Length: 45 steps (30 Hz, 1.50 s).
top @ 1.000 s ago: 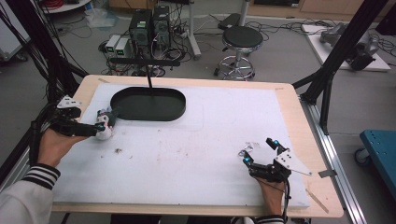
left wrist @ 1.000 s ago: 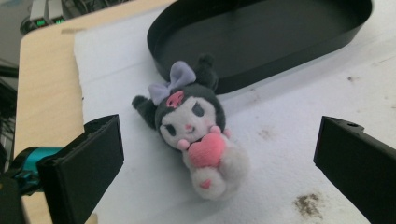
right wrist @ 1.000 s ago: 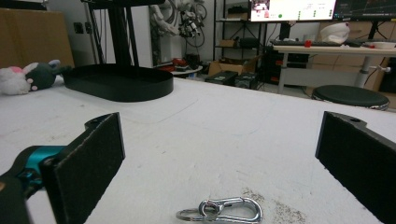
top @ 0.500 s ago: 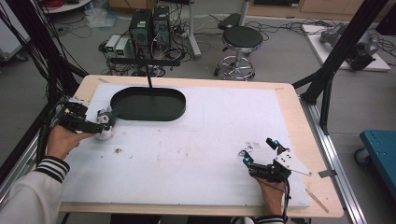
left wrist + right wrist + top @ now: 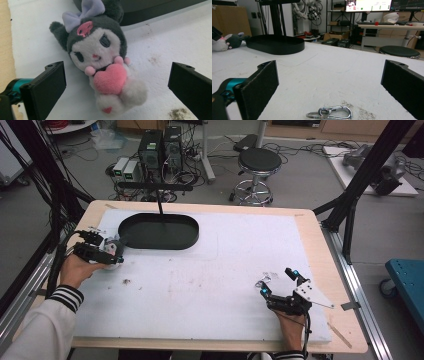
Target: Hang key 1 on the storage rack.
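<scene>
Item 1: plush toy [image 5: 102, 65]. Dark grey hood w/ ears, lilac bow, pink skull badge, white face, pink heart held at chest. Lies on its back on the white foam pad [image 5: 210, 285] of the surface, far-left area, just beside the near-left end of the black oval tray [image 5: 159, 232]. In high view [image 5: 114, 253] it is partly covered by the L claw. In right gripper view [image 5: 227, 42] it shows far off at left, next to the tray.

Item 2: L claw [image 5: 107, 254]. Held in person's left hand [image 5: 77, 269], striped sleeve cuff behind it. Jaws wide apart, one each side of the plush, neither touching it in left gripper view; toy sits between them, nearer the jaw at that view's left.

Item 3: R claw [image 5: 278, 281]. Held in right hand [image 5: 291, 322] at near-right of surface, grey 3-cornered plate on top. Jaws spread wide, nothing gripped.

Item 4: silver carabiner [image 5: 331, 113] w/ small ring attached. Flat on the pad between the R claw's jaws, close in front, not touched. High view: [image 5: 265, 280].

Item 5: black oval tray. Shallow, on the pad at far left-centre; a thin black post rises behind it.

Misc.: pad has brown smudges mid-area; wood rim of surface [image 5: 320, 245] shows round the pad.
</scene>
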### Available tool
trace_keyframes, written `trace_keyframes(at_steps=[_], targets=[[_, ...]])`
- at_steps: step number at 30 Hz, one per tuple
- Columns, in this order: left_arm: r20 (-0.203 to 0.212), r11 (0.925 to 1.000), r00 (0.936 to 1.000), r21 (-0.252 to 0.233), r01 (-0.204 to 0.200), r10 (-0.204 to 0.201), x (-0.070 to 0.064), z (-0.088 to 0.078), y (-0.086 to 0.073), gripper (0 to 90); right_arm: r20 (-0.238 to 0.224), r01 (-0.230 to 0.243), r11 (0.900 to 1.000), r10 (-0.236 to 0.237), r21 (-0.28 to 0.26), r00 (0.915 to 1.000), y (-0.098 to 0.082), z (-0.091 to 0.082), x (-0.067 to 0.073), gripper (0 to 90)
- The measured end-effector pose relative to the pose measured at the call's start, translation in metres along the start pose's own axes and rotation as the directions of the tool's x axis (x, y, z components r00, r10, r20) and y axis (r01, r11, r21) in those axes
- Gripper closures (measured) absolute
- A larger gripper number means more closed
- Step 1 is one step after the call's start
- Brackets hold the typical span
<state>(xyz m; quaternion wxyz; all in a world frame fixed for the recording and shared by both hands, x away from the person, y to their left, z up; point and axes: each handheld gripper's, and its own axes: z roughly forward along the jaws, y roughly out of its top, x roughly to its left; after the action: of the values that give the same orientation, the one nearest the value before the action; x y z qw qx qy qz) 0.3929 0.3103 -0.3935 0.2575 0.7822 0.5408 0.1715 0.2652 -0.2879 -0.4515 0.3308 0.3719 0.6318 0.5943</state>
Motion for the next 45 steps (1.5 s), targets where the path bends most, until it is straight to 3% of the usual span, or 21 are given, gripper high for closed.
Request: trace_keyframes(at_steps=[9, 13, 18, 25, 32, 39, 42, 43, 45], targets=[[-0.003, 0.9988, 0.9997, 0.043, 0.023, -0.023, 0.001, 0.007, 0.0, 2.0, 0.0, -0.002, 1.0, 0.002, 0.001, 1.0, 0.0, 0.0, 0.0, 0.6], [-0.034, 0.998, 0.9993, 0.061, 0.014, -0.012, -0.001, 0.011, -0.002, 2.0, 0.0, 0.003, 1.0, -0.003, -0.001, 1.0, 0.0, 0.0, 0.0, 0.5], [-0.042, 0.9962, 0.9988, 0.081, 0.03, -0.027, 0.001, 0.014, -0.003, 8.1, 0.0, 0.004, 1.0, -0.004, -0.002, 1.0, 0.0, 0.0, -0.001, 0.6], [-0.065, 0.9955, 0.9977, 0.091, 0.026, -0.02, 0.0, 0.016, -0.003, 8.4, 0.001, 0.0, 1.0, 0.0, 0.0, 1.0, 0.0, 0.0, 0.0, 0.6], [-0.046, 0.9939, 0.9978, 0.098, 0.052, -0.048, -0.002, 0.02, -0.003, 21.2, 0.001, -0.001, 1.0, 0.001, 0.001, 1.0, 0.0, 0.0, 0.0, 0.6], [-0.059, 0.9917, 0.996, 0.105, 0.074, -0.068, -0.002, 0.02, -0.002, 32.0, 0.002, 0.0, 1.0, 0.0, -0.001, 1.0, 0.0, 0.0, 0.0, 0.6], [-0.067, 0.9917, 0.9944, 0.094, 0.088, -0.082, -0.004, 0.02, -0.003, 37.3, 0.0, -0.003, 1.0, 0.003, 0.002, 1.0, 0.0, 0.0, 0.0, 0.5], [-0.063, 0.9923, 0.9948, 0.09, 0.086, -0.08, -0.005, 0.02, -0.003, 43.0, 0.001, 0.004, 1.0, -0.004, -0.003, 1.0, 0.0, 0.0, 0.0, 0.5], [-0.05, 0.993, 0.9949, 0.074, 0.092, -0.088, -0.006, 0.019, -0.006, 45.8, 0.0, 0.001, 1.0, -0.001, 0.0, 1.0, 0.0, 0.0, 0.0, 0.5]])
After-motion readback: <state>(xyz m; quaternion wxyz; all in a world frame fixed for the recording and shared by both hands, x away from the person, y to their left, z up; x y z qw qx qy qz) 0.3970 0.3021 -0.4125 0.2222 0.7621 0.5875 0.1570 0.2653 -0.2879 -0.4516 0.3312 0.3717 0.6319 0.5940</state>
